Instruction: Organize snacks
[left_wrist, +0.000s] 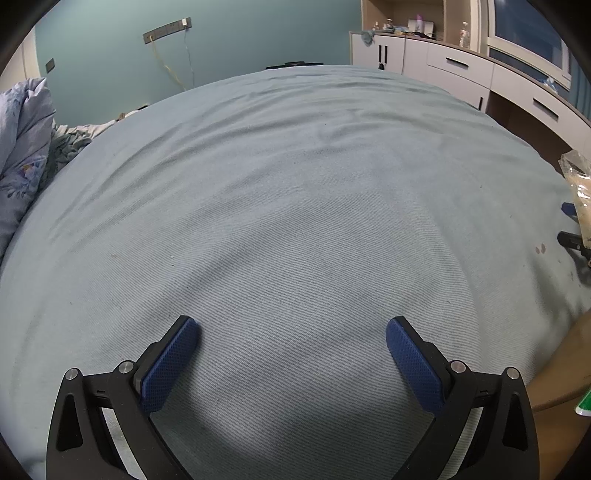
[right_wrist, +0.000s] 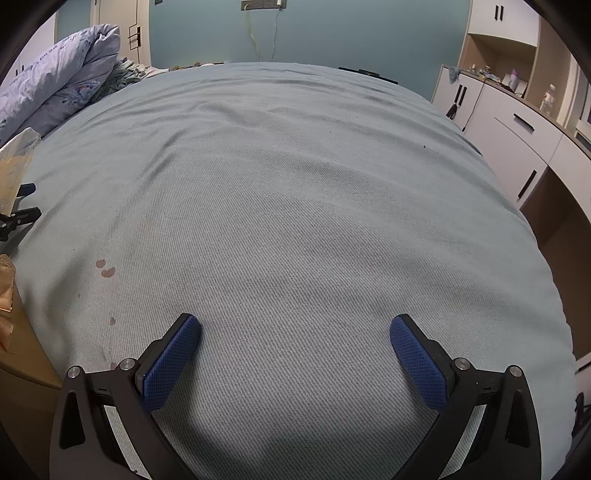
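Observation:
My left gripper (left_wrist: 293, 326) is open and empty, low over the pale blue bed sheet (left_wrist: 295, 203). My right gripper (right_wrist: 295, 326) is open and empty over the same sheet (right_wrist: 295, 203). A clear snack bag (left_wrist: 580, 192) with pale contents shows at the far right edge of the left wrist view, with dark gripper-like parts beside it. A similar clear bag (right_wrist: 14, 158) shows at the far left edge of the right wrist view. I cannot tell what holds either bag. A green and white packet corner (left_wrist: 584, 404) peeks in at the lower right.
A brown wooden surface (left_wrist: 561, 373) sits at the bed's near edge, also in the right wrist view (right_wrist: 26, 365). A bunched floral quilt (right_wrist: 62, 77) lies at the far left. White cabinets and drawers (right_wrist: 517, 125) line the right side. Small reddish stains (right_wrist: 105, 269) mark the sheet.

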